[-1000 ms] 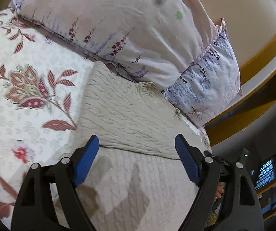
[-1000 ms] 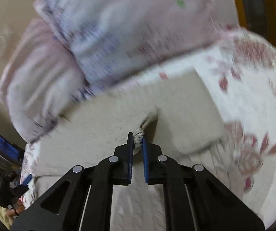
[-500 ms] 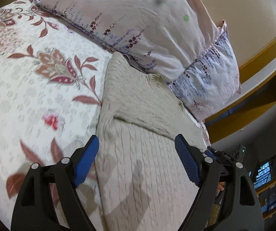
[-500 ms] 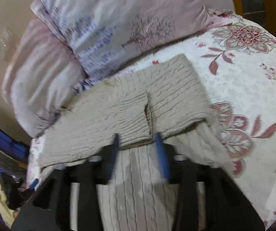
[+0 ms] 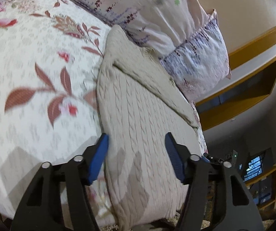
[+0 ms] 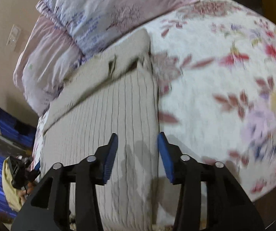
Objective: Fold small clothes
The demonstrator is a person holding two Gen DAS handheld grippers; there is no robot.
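Nearest the left wrist camera, the left gripper (image 5: 137, 150) hangs with its blue-padded jaws spread wide and nothing between them, poised above the lower part of the sweater (image 5: 143, 127). In the right wrist view the right gripper (image 6: 138, 152) is likewise spread wide and holds nothing, hanging over the sweater's (image 6: 107, 119) right edge, close to where the knit meets the bedspread (image 6: 214, 88). The sweater, a beige cable knit, lies flat on the bed, its hem reaching the near edge of the mattress and draping slightly over it. Farther up, its sleeves are folded across the chest, forming a diagonal band of cloth with a dark gap between them in the right view. The floral bedspread (image 5: 32, 80), white with red-brown leaves and pink flowers, stretches out beside the sweater. Beyond the sweater's neck end, two pillows (image 5: 157, 15) in pale lilac print are stacked against the wall, the sweater's top touching or just under their lower edge. Past them to the side runs a yellow-trimmed shelf (image 5: 253, 80) on the wall.
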